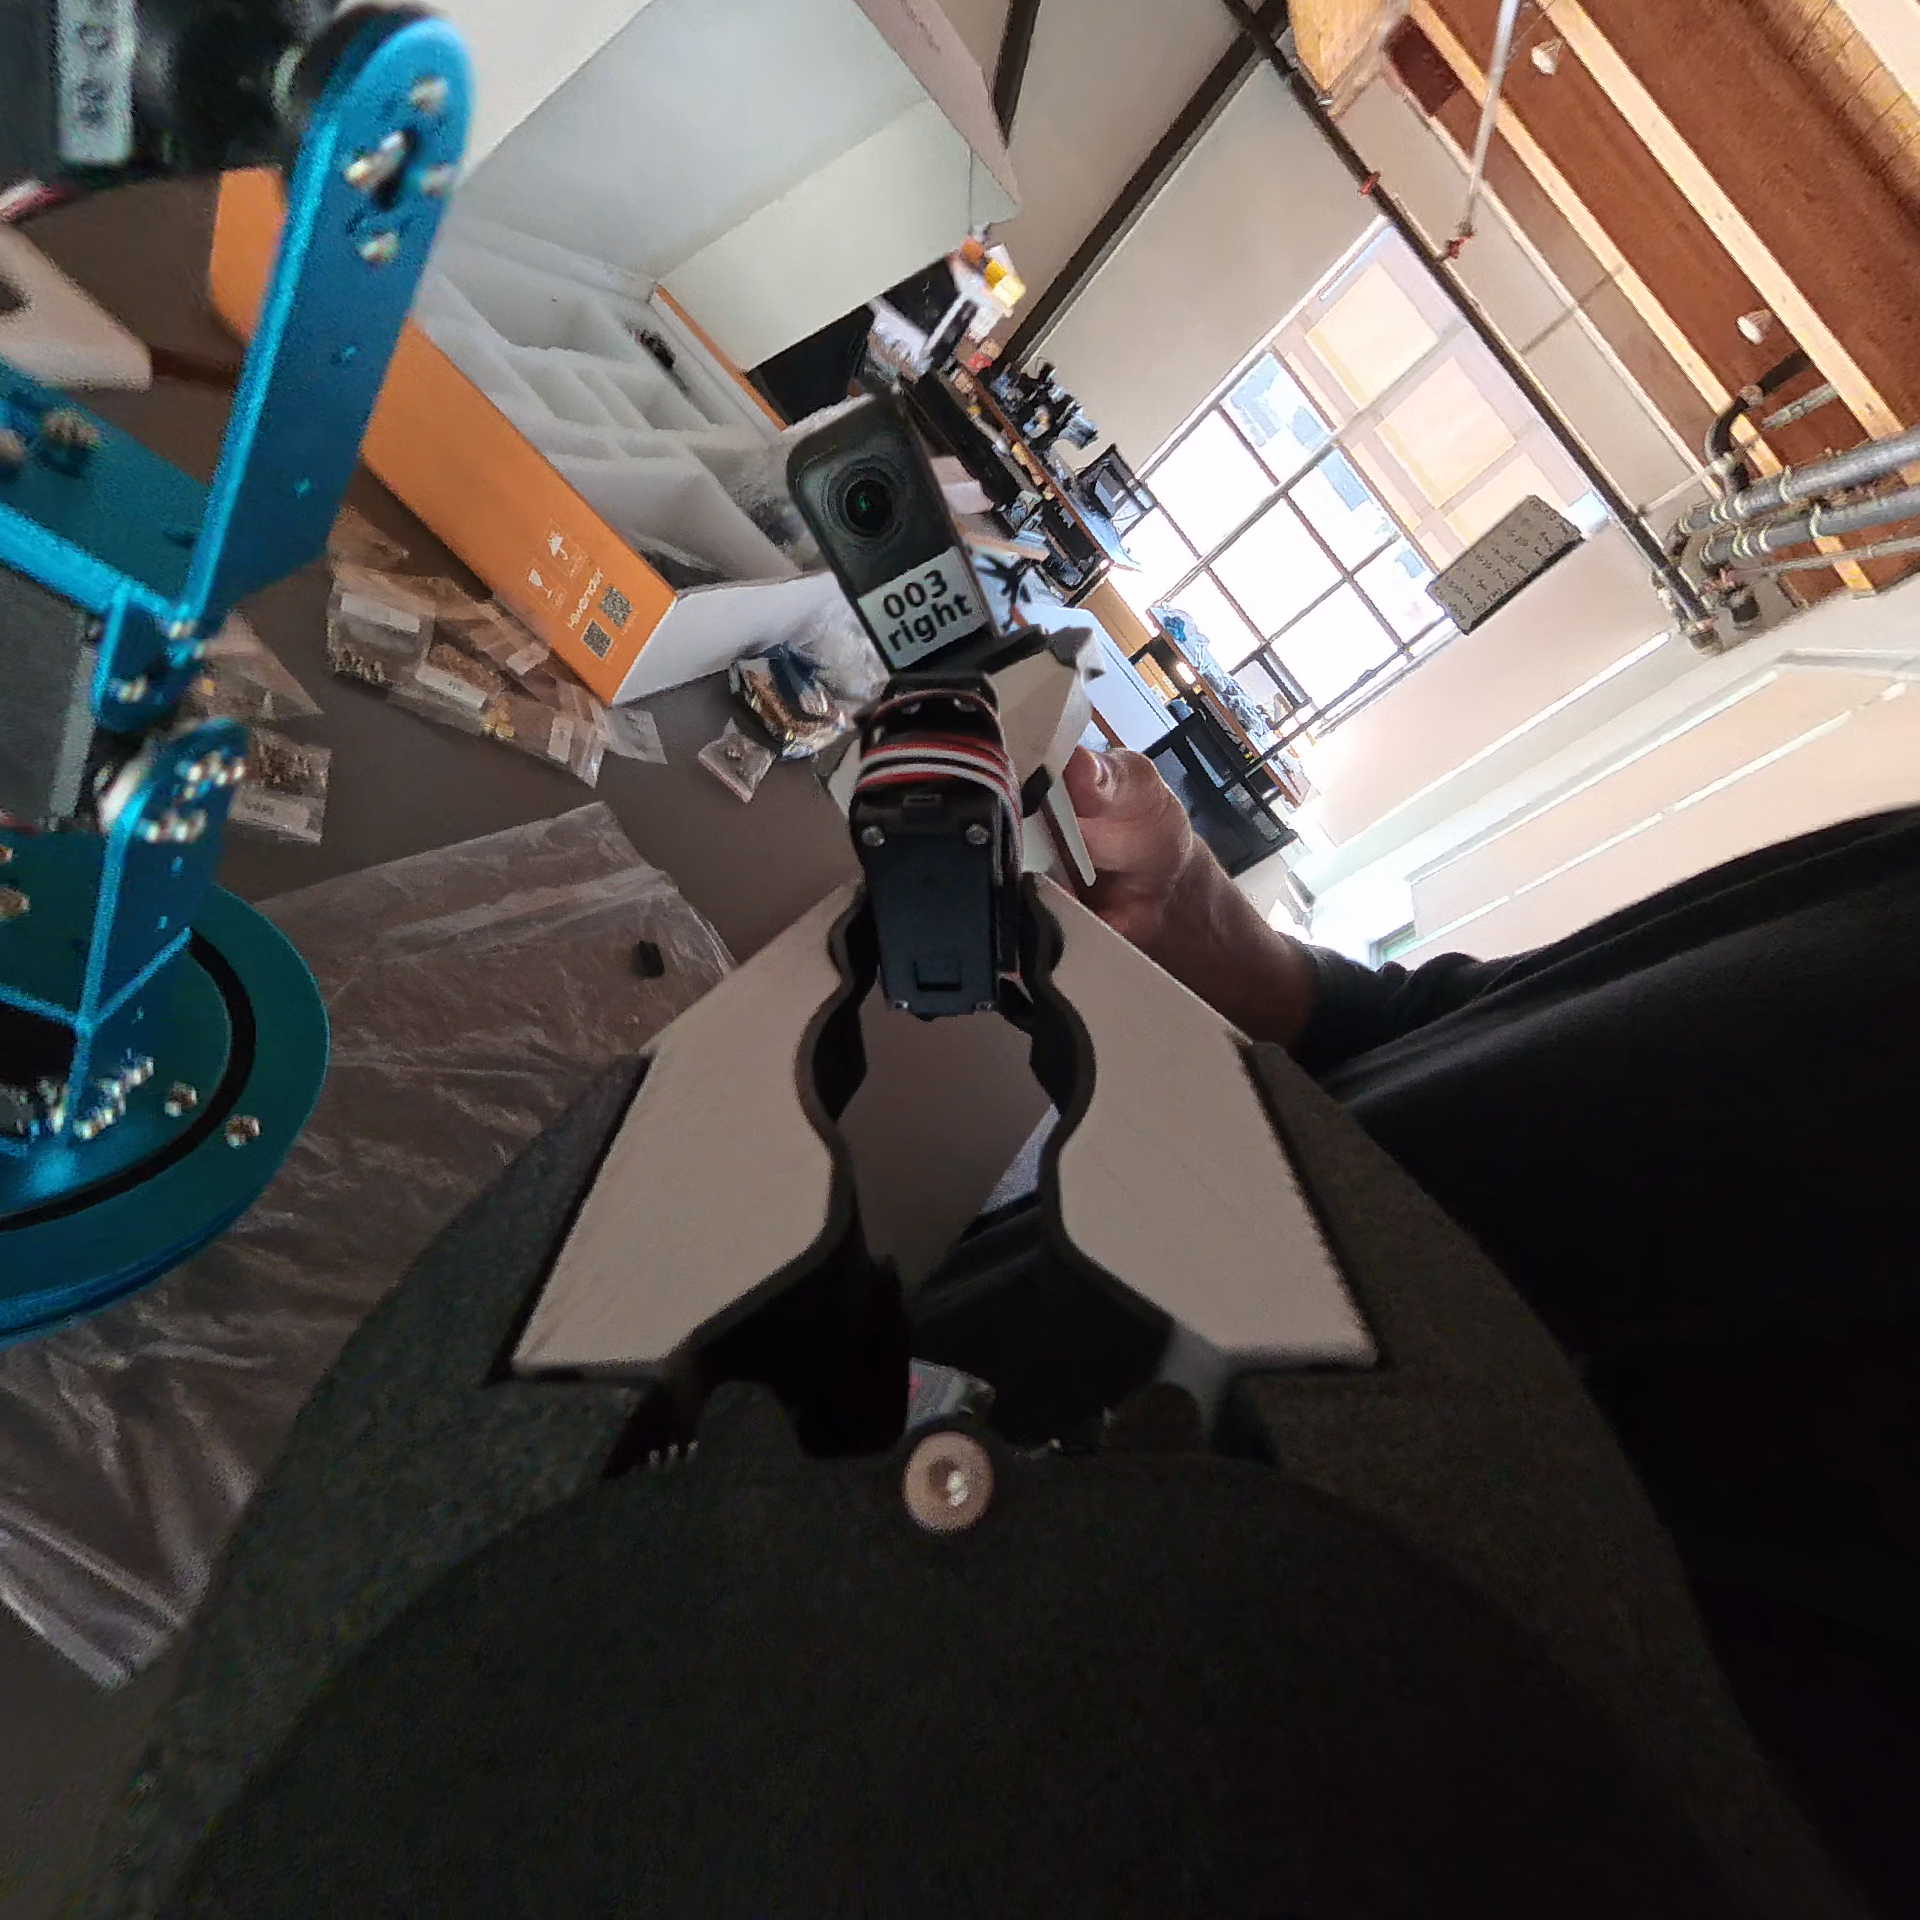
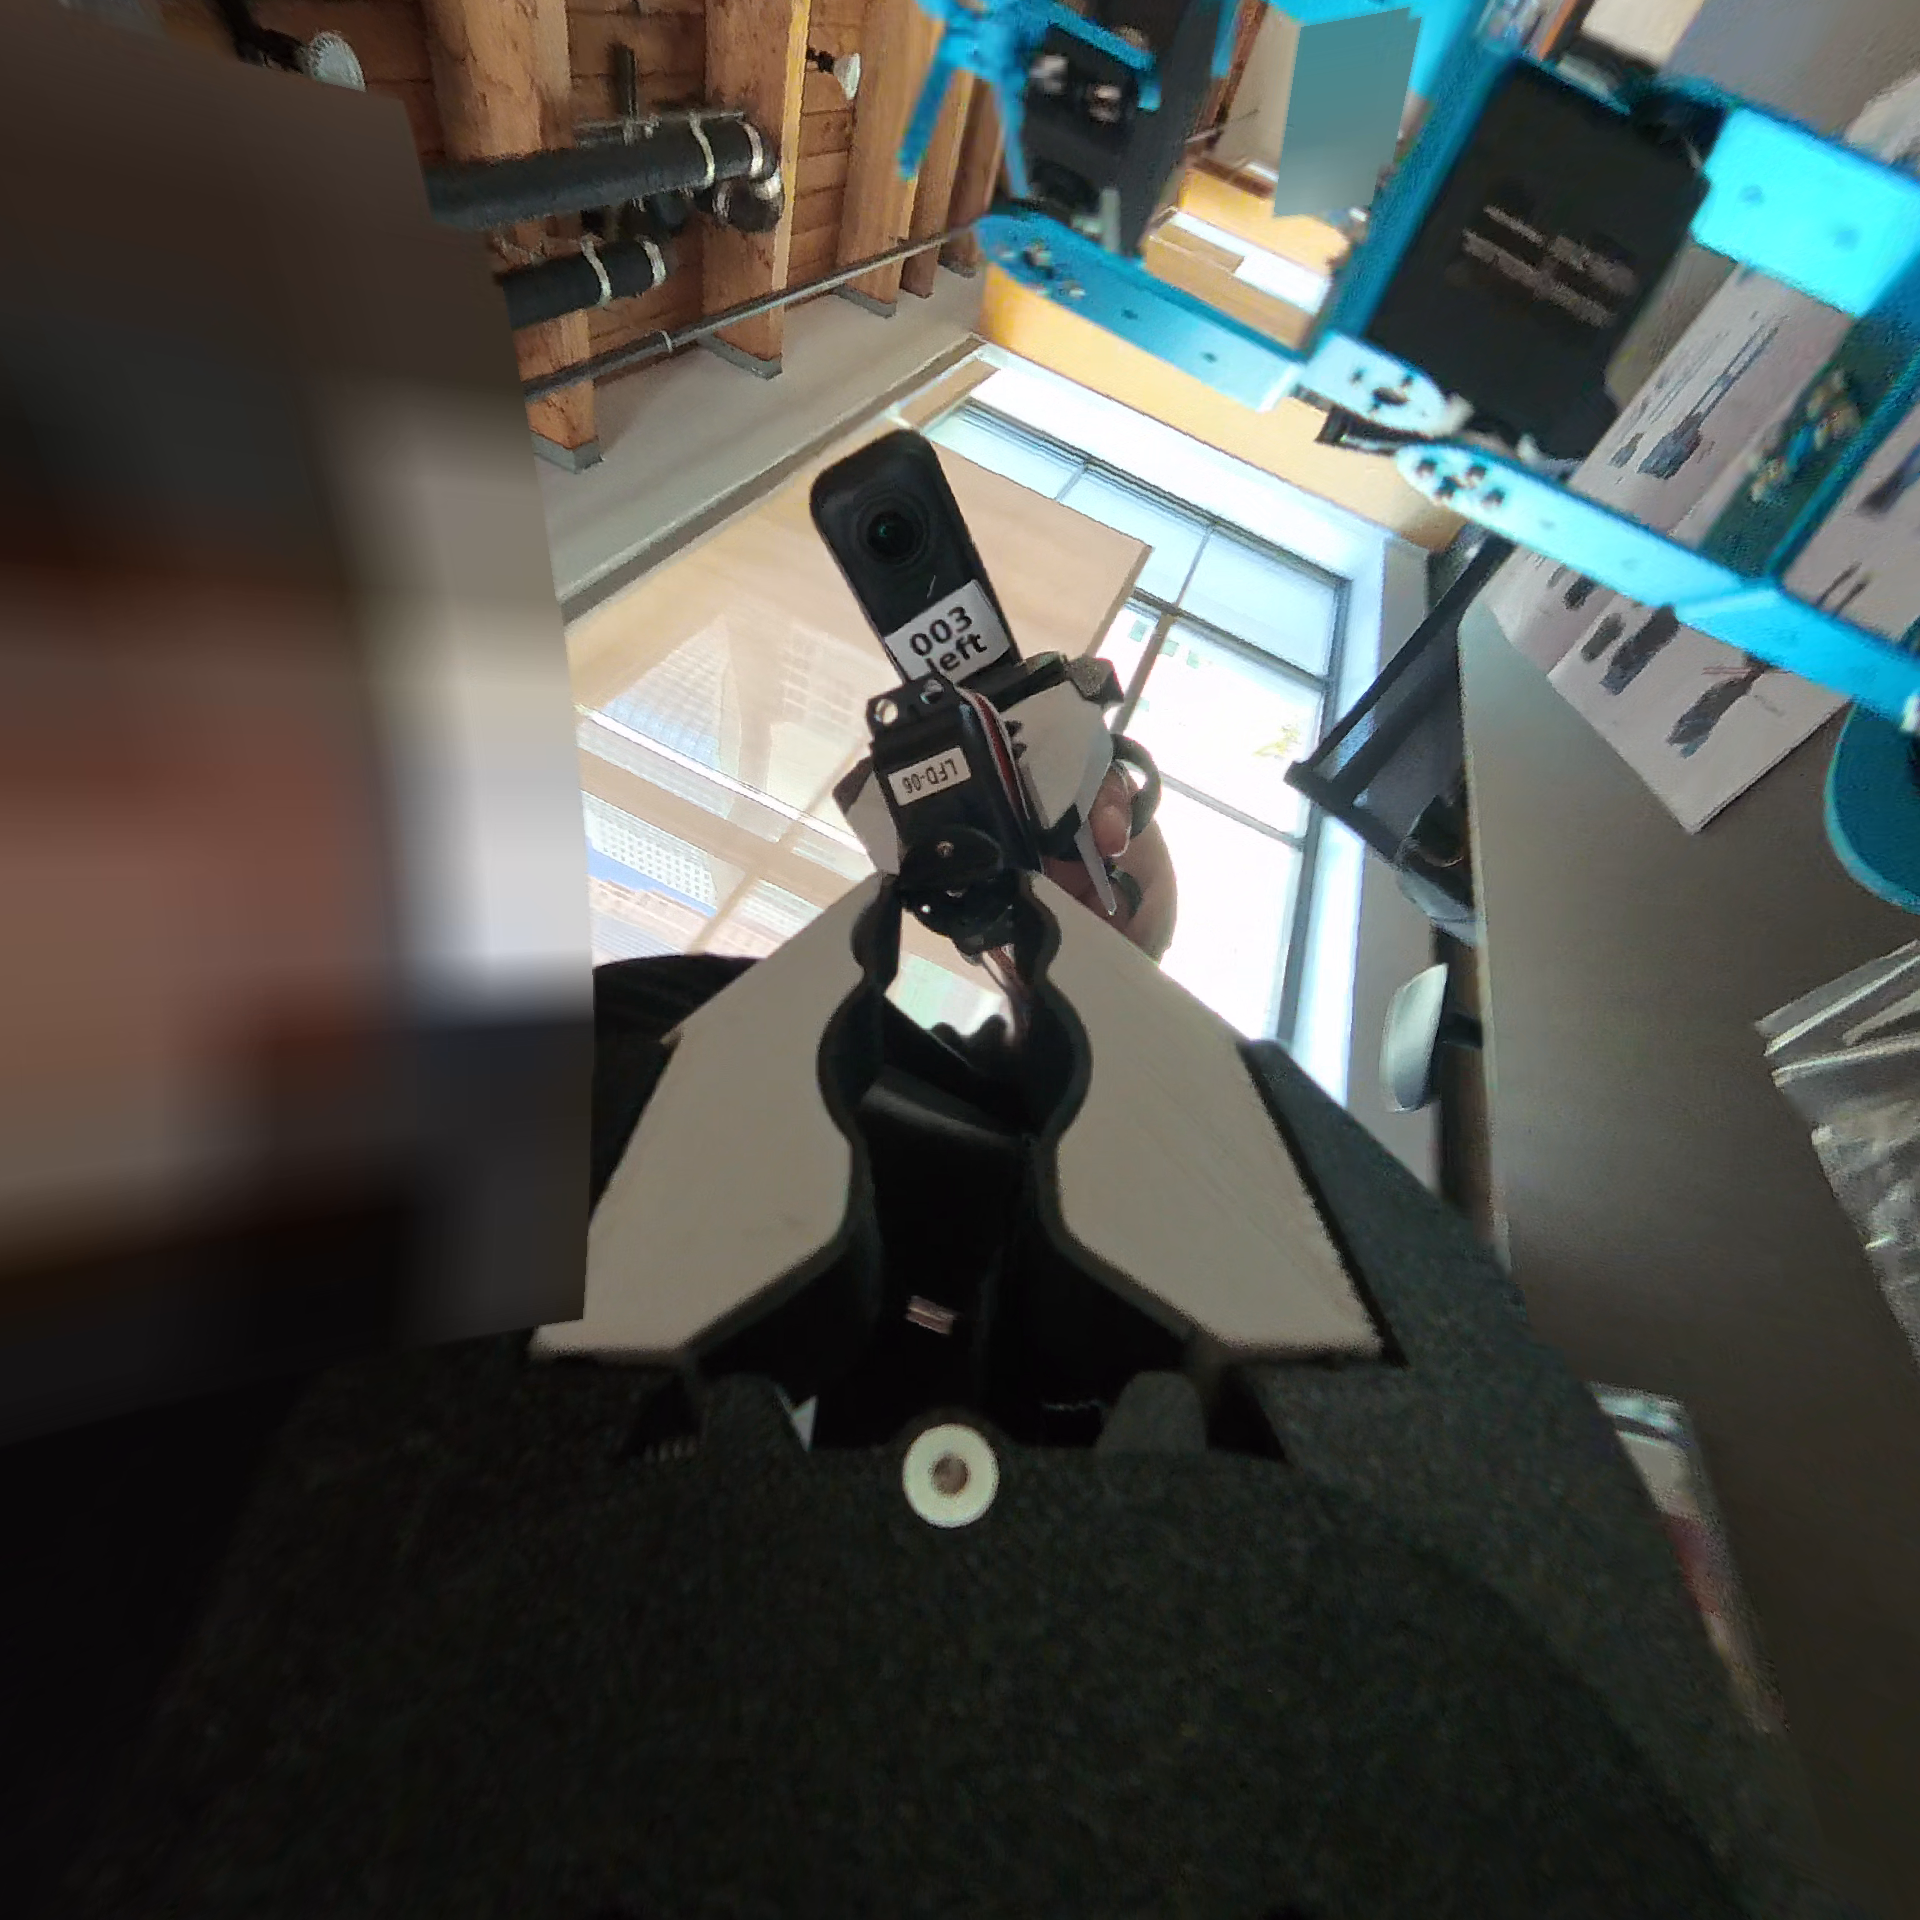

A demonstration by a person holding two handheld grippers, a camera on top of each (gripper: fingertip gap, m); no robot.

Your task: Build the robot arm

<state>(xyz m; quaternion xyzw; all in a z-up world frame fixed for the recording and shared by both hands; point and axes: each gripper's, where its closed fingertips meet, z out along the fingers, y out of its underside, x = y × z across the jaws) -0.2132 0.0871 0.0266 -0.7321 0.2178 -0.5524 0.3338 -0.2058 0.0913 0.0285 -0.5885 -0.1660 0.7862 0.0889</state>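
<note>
A black servo motor (image 1: 938,925) with red, white and black wires wound round it hangs in the air between my two grippers, which face each other. My left gripper (image 1: 943,914) is shut on the servo's near end. In the right wrist view the servo (image 2: 940,795) bears a small white label. My right gripper (image 2: 954,906) is closed around its round horn end. Each view shows the other gripper with its camera beyond the servo: the right gripper (image 1: 1060,717) and the left gripper (image 2: 1049,753), each held by a hand (image 1: 1143,842).
A blue metal robot arm (image 1: 270,447) on a round blue base (image 1: 223,1049) stands at the left on a clear plastic sheet (image 1: 436,997). It also shows in the right wrist view (image 2: 1558,312). An orange and white box (image 1: 499,499) and several small parts bags (image 1: 447,665) lie on the brown table. The tips of both grippers are at nearly the same place.
</note>
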